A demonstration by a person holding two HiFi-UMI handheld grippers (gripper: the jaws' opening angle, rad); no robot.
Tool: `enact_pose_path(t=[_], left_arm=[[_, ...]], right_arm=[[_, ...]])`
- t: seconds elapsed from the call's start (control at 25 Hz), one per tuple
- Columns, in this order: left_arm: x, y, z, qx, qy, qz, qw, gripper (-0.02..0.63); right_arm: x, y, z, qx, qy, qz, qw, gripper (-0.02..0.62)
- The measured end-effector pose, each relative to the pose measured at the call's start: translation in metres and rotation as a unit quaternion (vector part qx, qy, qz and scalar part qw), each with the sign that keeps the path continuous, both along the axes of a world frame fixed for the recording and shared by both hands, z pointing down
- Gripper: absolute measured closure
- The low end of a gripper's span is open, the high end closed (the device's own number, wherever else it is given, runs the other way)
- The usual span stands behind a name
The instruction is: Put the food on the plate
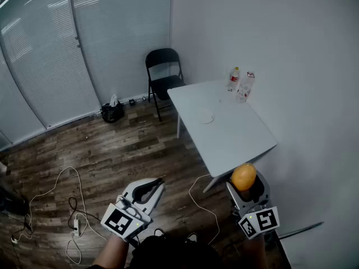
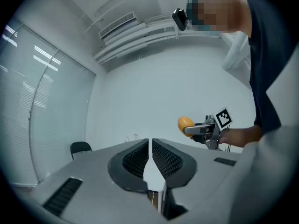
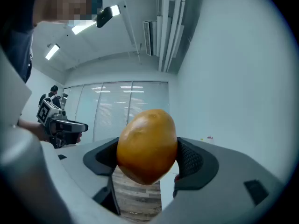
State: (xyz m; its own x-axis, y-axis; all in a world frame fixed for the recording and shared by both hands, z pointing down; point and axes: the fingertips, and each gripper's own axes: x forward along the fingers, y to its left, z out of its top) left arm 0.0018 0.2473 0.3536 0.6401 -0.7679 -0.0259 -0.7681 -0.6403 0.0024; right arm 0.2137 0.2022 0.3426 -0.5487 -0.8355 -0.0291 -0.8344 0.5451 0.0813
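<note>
Pinched in the wide jaws of the right claw (image 1: 245, 186), the left claw (image 2: 150, 157) being closed and empty, the smooth orange food (image 3: 147, 146) could be dropped short of the far plate (image 1: 206, 117).

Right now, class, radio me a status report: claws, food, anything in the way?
Left claw shut, empty. Right claw shut on the orange food, short of the table. Plate sits mid-table; bottles at far corner, apart from it.

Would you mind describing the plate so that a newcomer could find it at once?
Start at the white table by the wall. The plate lies on it, toward the end by the black chair. It is flat, round and pale, unlike the two upright bottles in the far corner.
</note>
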Motion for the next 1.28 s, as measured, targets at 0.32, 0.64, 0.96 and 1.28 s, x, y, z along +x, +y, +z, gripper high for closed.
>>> enact_pose_path(t=[0.32,0.64,0.96,1.28], left_arm=[[-0.008,0.003,0.001,-0.005,0.004,-0.002,1.0,0.563],[-0.019,0.0,0.005,-0.007,0.008,-0.005,0.9999,0.563],[-0.075,0.001,0.013,-0.012,0.015,-0.007,0.9998,0.563],[-0.115,-0.021,0.038,-0.036,0.027,-0.007,0.999,0.563]], right_arm=[[-0.011,0.0,0.0,-0.004,0.003,-0.004,1.0,0.221],[-0.024,-0.006,0.002,-0.002,0.007,-0.012,1.0,0.221],[-0.077,-0.006,0.001,0.009,0.008,-0.015,1.0,0.221],[-0.117,-0.022,0.027,-0.013,-0.001,-0.027,1.0,0.221]])
